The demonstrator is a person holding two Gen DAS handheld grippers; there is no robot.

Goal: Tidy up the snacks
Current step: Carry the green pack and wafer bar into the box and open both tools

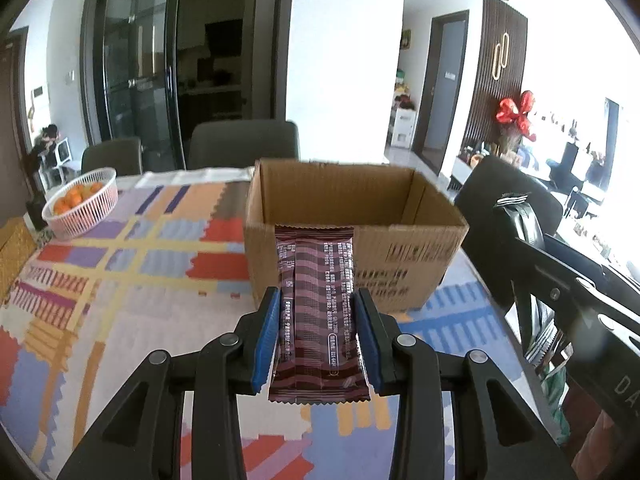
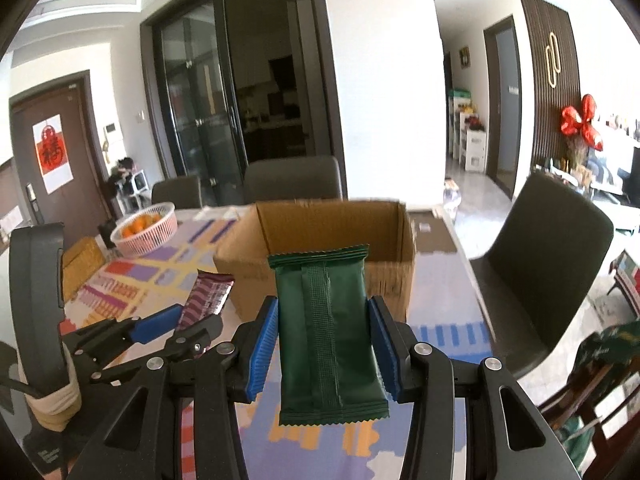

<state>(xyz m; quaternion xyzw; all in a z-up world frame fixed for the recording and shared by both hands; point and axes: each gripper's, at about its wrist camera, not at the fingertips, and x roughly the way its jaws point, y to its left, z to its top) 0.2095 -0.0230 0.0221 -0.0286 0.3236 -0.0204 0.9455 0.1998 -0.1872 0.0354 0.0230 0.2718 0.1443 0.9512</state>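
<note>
My left gripper point(image 1: 316, 300) is shut on a maroon snack packet point(image 1: 318, 312), held upright above the table just in front of the open cardboard box point(image 1: 400, 264). My right gripper point(image 2: 323, 308) is shut on a dark green snack packet point(image 2: 328, 336), held in front of the same box point(image 2: 392, 280). In the right wrist view the left gripper point(image 2: 176, 320) shows at lower left with the maroon packet point(image 2: 208, 296) sticking up from it. In the left wrist view the right gripper's body point(image 1: 560, 288) shows at the right edge. The box's inside looks empty as far as visible.
A colourful patterned cloth point(image 1: 120, 264) covers the table. A pink basket of oranges point(image 1: 82, 208) stands at the far left. Dark chairs point(image 1: 244, 144) stand behind the table, and another point(image 2: 548, 264) at the right side. A yellow textured item point(image 2: 82, 264) lies by the basket.
</note>
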